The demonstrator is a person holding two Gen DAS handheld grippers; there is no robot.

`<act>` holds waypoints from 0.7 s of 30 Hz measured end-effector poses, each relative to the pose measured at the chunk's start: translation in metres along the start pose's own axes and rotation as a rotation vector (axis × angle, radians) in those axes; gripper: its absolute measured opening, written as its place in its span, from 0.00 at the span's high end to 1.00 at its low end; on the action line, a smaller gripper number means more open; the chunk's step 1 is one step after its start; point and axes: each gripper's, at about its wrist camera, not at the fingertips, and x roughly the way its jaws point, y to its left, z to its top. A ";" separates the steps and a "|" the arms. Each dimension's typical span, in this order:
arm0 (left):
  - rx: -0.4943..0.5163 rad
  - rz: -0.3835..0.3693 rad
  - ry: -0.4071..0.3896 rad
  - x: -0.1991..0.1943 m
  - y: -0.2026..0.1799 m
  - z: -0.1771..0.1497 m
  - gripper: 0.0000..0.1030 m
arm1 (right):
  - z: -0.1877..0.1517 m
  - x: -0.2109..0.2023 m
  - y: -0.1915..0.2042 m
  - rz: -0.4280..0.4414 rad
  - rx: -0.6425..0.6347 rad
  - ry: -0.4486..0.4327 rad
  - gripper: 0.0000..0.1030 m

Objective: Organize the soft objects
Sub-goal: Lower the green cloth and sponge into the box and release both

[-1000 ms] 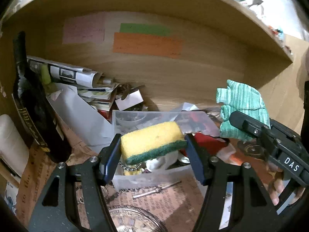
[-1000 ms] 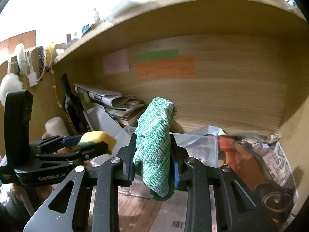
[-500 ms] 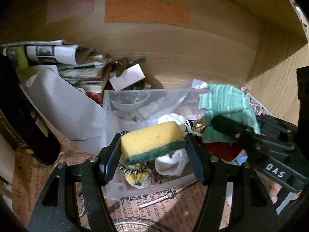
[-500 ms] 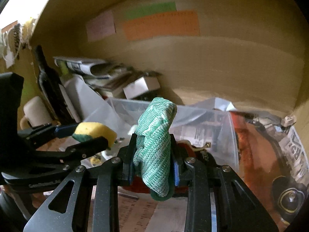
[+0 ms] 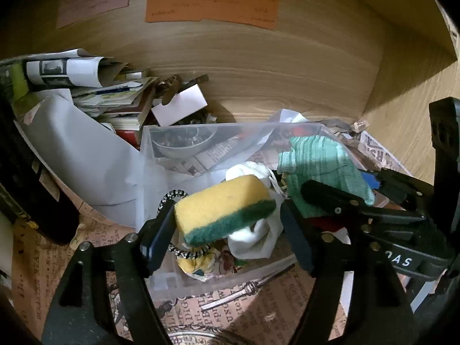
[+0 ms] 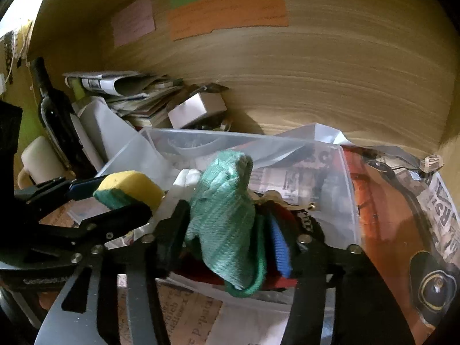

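A yellow sponge (image 5: 221, 207) with a green scrub side sits between the fingers of my left gripper (image 5: 227, 230), whose jaws have spread; only the left pad still touches it. It hangs over a clear plastic bin (image 5: 161, 155) holding a white sock (image 5: 256, 238) and other soft items. My right gripper (image 6: 230, 241) has its jaws apart, and the green knitted cloth (image 6: 227, 218) leans on the left finger above the bin (image 6: 330, 172). The sponge (image 6: 129, 187) and cloth (image 5: 319, 166) each show in the other view.
The bin stands inside a wooden shelf compartment with coloured paper labels (image 5: 212, 5) on its back wall. A dark bottle (image 6: 54, 109) and a stack of papers (image 5: 95, 86) stand at the left. A white box (image 6: 198, 109) lies behind the bin. Printed paper (image 5: 258, 307) lines the shelf floor.
Both grippers moved forward and down over the bin. Both jaws have widened, loosening their hold on the sponge and the green cloth.
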 end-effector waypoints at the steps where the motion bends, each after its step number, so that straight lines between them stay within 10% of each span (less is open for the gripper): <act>1: -0.004 -0.003 -0.002 -0.002 0.001 0.000 0.29 | 0.001 -0.003 -0.001 0.000 0.005 -0.008 0.41; 21: 0.005 -0.004 -0.341 -0.142 -0.017 0.000 0.20 | 0.008 -0.136 0.033 -0.011 -0.074 -0.320 0.19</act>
